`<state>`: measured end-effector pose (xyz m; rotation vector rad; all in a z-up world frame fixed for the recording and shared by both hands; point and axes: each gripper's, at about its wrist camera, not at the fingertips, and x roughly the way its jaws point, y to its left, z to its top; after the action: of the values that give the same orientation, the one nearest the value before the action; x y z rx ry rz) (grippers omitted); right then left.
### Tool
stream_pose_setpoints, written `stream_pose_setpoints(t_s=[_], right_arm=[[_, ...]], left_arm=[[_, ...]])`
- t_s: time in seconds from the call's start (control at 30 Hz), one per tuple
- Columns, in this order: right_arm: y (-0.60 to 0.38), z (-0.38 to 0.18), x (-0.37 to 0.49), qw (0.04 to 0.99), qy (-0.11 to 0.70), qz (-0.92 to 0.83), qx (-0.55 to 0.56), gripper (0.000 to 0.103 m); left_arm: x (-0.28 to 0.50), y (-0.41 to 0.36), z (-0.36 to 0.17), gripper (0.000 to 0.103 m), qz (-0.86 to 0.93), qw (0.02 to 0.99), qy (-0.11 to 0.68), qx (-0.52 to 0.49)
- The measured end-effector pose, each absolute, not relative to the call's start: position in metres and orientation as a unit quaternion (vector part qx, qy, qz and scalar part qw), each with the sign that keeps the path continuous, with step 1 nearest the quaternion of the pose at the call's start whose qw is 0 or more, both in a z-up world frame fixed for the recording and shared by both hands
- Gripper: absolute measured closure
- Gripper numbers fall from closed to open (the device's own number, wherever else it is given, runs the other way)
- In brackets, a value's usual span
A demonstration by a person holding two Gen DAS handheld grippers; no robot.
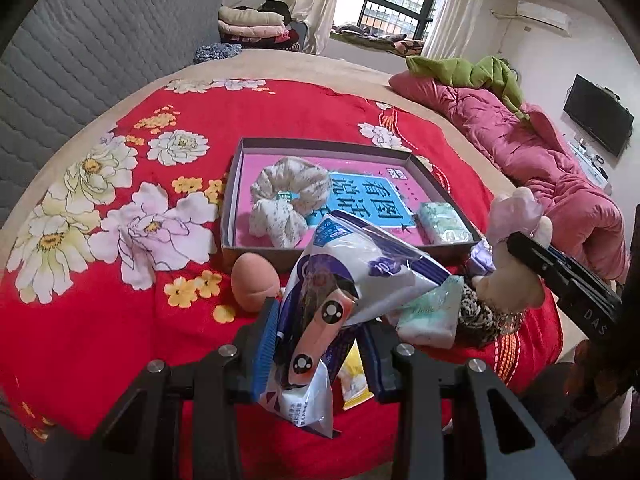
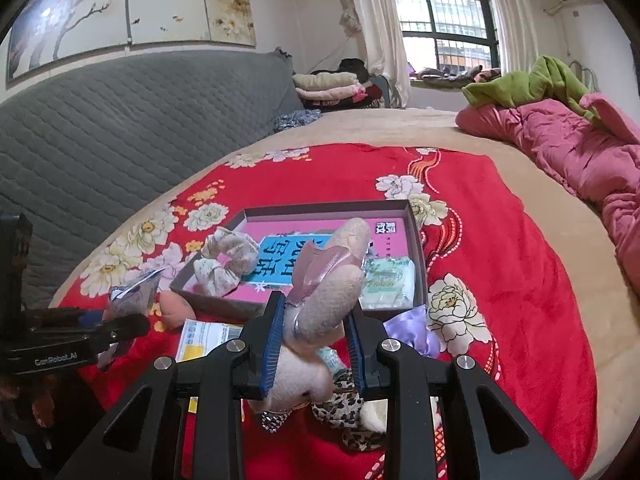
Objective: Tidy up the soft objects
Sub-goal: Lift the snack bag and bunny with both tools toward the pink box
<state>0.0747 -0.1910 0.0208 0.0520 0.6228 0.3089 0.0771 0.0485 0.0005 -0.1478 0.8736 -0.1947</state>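
My left gripper [image 1: 320,344] is shut on a white and purple plastic packet [image 1: 360,264] bearing a pink strip, raised over the red blanket. My right gripper [image 2: 316,340] is shut on a beige plush rabbit [image 2: 324,300], also held above the bed; from the left wrist view the rabbit [image 1: 508,276] hangs at the right. Beyond both lies a shallow cardboard box [image 1: 236,184] [image 2: 414,248] with a pink book as its floor. In it rest a cream floral scrunchie [image 1: 288,200] [image 2: 226,260] and a green tissue pack [image 1: 442,222] [image 2: 386,284].
On the blanket in front of the box lie a peach sponge egg [image 1: 254,282], a tissue packet [image 1: 430,316], a leopard scrunchie [image 2: 344,400], a yellow and white packet [image 2: 204,338] and a lilac cloth [image 2: 412,332]. A pink quilt [image 2: 580,160] is heaped at the right, and a grey headboard [image 2: 120,132] runs along the left.
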Motion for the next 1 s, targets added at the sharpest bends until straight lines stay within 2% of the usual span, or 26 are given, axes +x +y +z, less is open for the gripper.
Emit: stream_pose_setpoints(t_s=[0.33,1.0], right_arm=[[-0.198,0.037,0.072,0.949,0.271,0.160,0.031,0.073],[-0.202,0.042,0.085,0.953,0.257,0.153,0.044,0.073]], left_arm=[[0.093,0.031,0.015,0.065,-0.084,0.906,0.409,-0.072],[0.124,0.024,0.020,0.065,-0.079,0.908,0.404,-0.078]])
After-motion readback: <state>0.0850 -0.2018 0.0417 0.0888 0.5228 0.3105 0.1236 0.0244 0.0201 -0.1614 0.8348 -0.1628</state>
